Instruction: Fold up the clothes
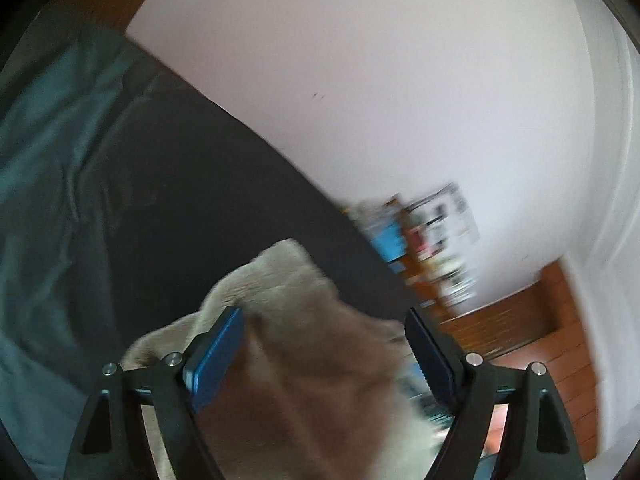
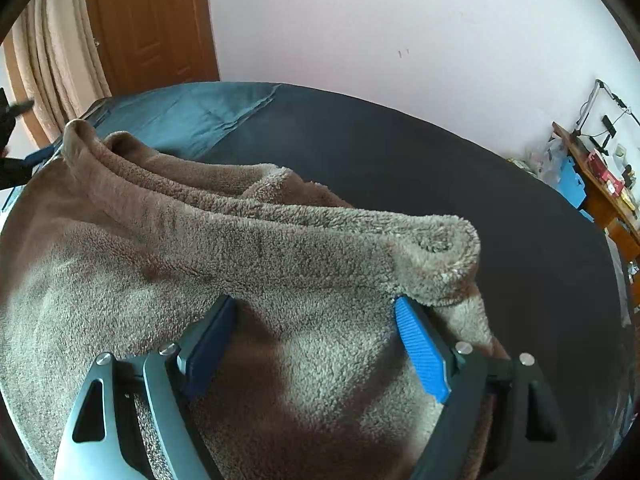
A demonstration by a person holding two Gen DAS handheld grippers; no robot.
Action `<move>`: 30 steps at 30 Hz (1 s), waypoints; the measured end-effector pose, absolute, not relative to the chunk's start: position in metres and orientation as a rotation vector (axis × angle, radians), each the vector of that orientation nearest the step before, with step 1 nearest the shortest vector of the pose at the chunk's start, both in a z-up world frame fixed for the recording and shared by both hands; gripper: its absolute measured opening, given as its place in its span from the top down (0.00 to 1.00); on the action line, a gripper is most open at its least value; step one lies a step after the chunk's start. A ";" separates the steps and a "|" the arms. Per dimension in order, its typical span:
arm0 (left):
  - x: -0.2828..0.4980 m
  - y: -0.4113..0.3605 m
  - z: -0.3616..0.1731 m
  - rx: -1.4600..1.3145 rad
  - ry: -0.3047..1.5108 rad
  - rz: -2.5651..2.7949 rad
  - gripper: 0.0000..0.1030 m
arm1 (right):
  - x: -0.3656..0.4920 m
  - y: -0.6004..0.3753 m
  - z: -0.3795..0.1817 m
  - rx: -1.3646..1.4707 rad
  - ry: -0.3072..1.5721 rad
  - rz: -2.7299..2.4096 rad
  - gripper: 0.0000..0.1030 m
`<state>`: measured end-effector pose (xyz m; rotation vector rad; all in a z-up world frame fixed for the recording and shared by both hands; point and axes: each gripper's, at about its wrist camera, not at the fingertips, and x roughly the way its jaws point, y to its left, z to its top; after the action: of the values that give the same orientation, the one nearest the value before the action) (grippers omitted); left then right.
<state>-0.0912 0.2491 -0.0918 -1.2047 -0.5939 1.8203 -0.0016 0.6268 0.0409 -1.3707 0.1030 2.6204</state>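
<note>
Presently, left wrist view: badly blurred. Left claw (image 1: 324, 330) stands wide, jaws well apart. Brown fleece garment (image 1: 304, 360) lies between and below the fingers; blue pad on the left finger (image 1: 218, 352) sits at the fleece edge, but the other pad is clear of it, so nothing is pinched. Beyond, dark bed cover (image 1: 200, 184), teal sheet (image 1: 44, 128) at left, pale wall (image 1: 380, 80), a smeared cluttered shelf (image 1: 424, 248) at right.

Right wrist view: sharp. Right claw (image 2: 314, 320) also wide open, tips resting on or just above the fleece garment (image 2: 248, 248), which is heaped on the bed (image 2: 420, 168) in thick rolled folds, one rolled end just beside the right-hand blue pad. No grip on cloth. Wooden door (image 2: 148, 20) and curtain (image 2: 60, 52) behind; a desk (image 2: 600, 188) with clutter at far right.

Risks, as judged: thick pile may bunch, so a close could catch several layers rather than one edge and spoil the fold; fleece could snag on the ribbed pads; a loose heap near the bed's near side could slide off.

Hidden: the garment's type, sleeves, collar and hems cannot be made out; its near part is cut off by the frame. Left view too smeared to confirm contact. A dark object at the far left edge of the right view is unidentifiable.
</note>
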 end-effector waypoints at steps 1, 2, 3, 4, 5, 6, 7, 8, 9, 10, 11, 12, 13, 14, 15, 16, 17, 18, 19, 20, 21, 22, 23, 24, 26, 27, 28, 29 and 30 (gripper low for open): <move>-0.088 0.252 -0.091 -1.201 -0.585 1.813 0.18 | -0.002 0.627 0.041 -1.371 0.104 2.621 0.19; -0.084 0.254 -0.088 -1.179 -0.577 1.807 0.18 | -0.001 0.627 0.040 -1.370 0.105 2.621 0.19; -0.079 0.258 -0.084 -1.152 -0.551 1.815 0.18 | -0.001 0.626 0.040 -1.369 0.104 2.622 0.19; -0.072 0.263 -0.076 -1.116 -0.483 1.845 0.18 | -0.001 0.626 0.040 -1.369 0.104 2.622 0.19; -0.064 0.269 -0.069 -1.077 -0.409 1.878 0.18 | -0.001 0.626 0.040 -1.368 0.104 2.623 0.19; -0.055 0.275 -0.060 -1.045 -0.303 1.924 0.18 | 0.000 0.626 0.039 -1.367 0.104 2.623 0.19; -0.044 0.281 -0.051 -1.012 -0.193 1.970 0.18 | 0.001 0.626 0.039 -1.367 0.104 2.623 0.19; -0.034 0.287 -0.043 -0.977 -0.081 2.012 0.18 | 0.002 0.625 0.039 -1.367 0.104 2.622 0.19; -0.027 0.299 -0.041 -0.965 0.019 2.043 0.18 | 0.003 0.625 0.039 -1.367 0.104 2.622 0.19; -0.023 0.314 -0.043 -0.977 0.103 2.076 0.18 | 0.004 0.625 0.039 -1.367 0.104 2.622 0.18; -0.027 0.324 -0.049 -1.023 0.159 2.120 0.18 | 0.004 0.624 0.038 -1.367 0.102 2.622 0.18; -0.038 0.324 -0.058 -1.078 0.177 2.151 0.18 | 0.004 0.624 0.038 -1.367 0.098 2.621 0.18; -0.052 0.323 -0.066 -1.150 0.164 2.168 0.18 | 0.005 0.623 0.038 -1.367 0.095 2.620 0.18; -0.066 0.322 -0.075 -1.224 0.147 2.182 0.18 | 0.004 0.622 0.037 -1.367 0.093 2.621 0.18; -0.077 0.321 -0.084 -1.286 0.131 2.186 0.18 | 0.003 0.620 0.036 -1.366 0.095 2.623 0.18; -0.085 0.323 -0.095 -1.338 0.107 2.182 0.18 | 0.001 0.618 0.036 -1.365 0.097 2.625 0.18; -0.093 0.325 -0.107 -1.389 0.082 2.177 0.18 | 0.000 0.617 0.035 -1.365 0.099 2.627 0.18; -0.097 0.323 -0.114 -1.397 0.058 2.183 0.18 | -0.001 0.615 0.035 -1.363 0.099 2.628 0.18; -0.099 0.323 -0.115 -1.399 0.055 2.179 0.18 | -0.001 0.614 0.034 -1.361 0.097 2.629 0.18; -0.098 0.325 -0.116 -1.399 0.062 2.183 0.18 | 0.000 0.613 0.034 -1.360 0.096 2.630 0.18; -0.098 0.326 -0.116 -1.399 0.072 2.189 0.18 | 0.000 0.612 0.034 -1.358 0.094 2.631 0.18; -0.097 0.328 -0.116 -1.401 0.073 2.192 0.18 | 0.000 0.611 0.033 -1.357 0.091 2.631 0.18; -0.095 0.331 -0.116 -1.402 0.072 2.195 0.18 | 0.000 0.611 0.033 -1.357 0.089 2.630 0.18; -0.092 0.335 -0.117 -1.405 0.059 2.193 0.18 | 0.000 0.611 0.033 -1.356 0.091 2.630 0.18; -0.087 0.318 -0.108 -1.397 0.020 2.189 0.18 | 0.003 0.610 0.034 -1.342 0.098 2.633 0.18; -0.077 0.315 -0.100 -1.367 0.029 2.188 0.18 | 0.006 0.609 0.037 -1.316 0.098 2.638 0.18; -0.065 0.314 -0.092 -1.333 0.043 2.187 0.18 | 0.011 0.609 0.042 -1.284 0.096 2.641 0.18; -0.054 0.312 -0.084 -1.299 0.057 2.185 0.18 | 0.018 0.607 0.048 -1.242 0.088 2.644 0.18; -0.045 0.310 -0.076 -1.272 0.084 2.182 0.18 | 0.025 0.606 0.055 -1.201 0.080 2.647 0.18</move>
<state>-0.0446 0.3104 -0.0762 -1.2724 0.0845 2.1822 0.0253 0.6064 0.0552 -1.2013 0.0799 2.6468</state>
